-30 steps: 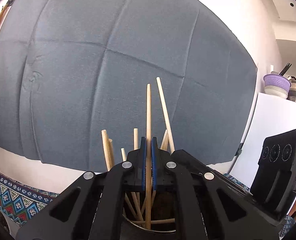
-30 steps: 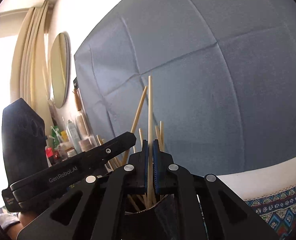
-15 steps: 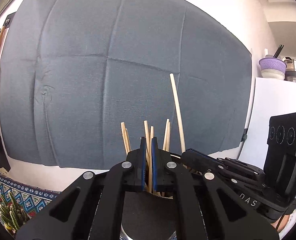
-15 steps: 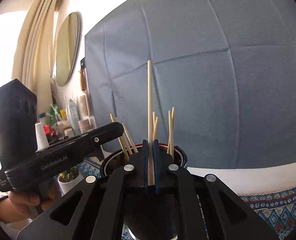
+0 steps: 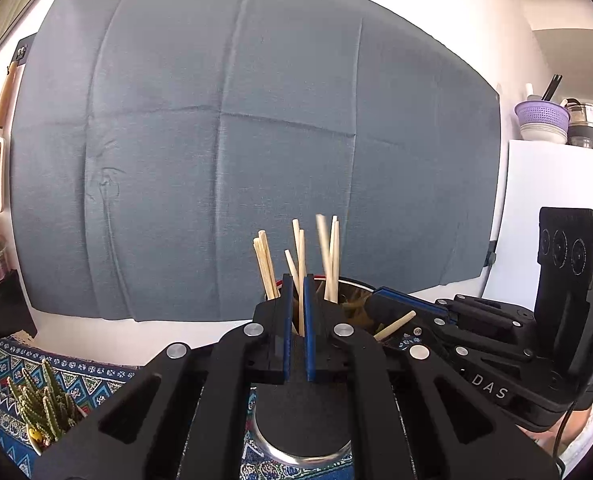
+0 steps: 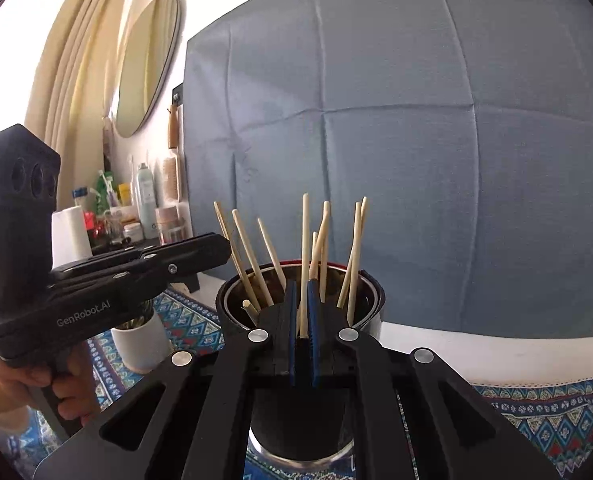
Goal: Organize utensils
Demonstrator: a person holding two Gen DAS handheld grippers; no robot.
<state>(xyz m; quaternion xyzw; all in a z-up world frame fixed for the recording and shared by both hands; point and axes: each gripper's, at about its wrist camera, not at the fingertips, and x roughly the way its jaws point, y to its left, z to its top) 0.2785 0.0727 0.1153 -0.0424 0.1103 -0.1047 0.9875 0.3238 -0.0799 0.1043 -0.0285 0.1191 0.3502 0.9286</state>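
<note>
Judging by appearance, the wooden chopsticks are taken to be light, stiff and thin; they can be expected to slip or pivot under a light pinch. Hold is best taken on the shaft somewhat above mid-length, so that the tip can be steered into the pot.

Left wrist view: the chopsticks are seen standing loosely in a round metal pot just ahead of the left gripper. Its jaws are drawn almost together. One chopstick appears between the blue pads, but whether it is pinched or merely stands behind them in the pot cannot be told. The right gripper is seen at the pot's right rim, beside a short stick end.

Right wrist view: the pot stands on a patterned cloth on the desk, directly in front of the right gripper. The jaws are nearly closed, and a chopstick rises upright from between the pads; a pinch is likely, not certain. The left gripper, held by a hand, points at the pot from the left.
</note>
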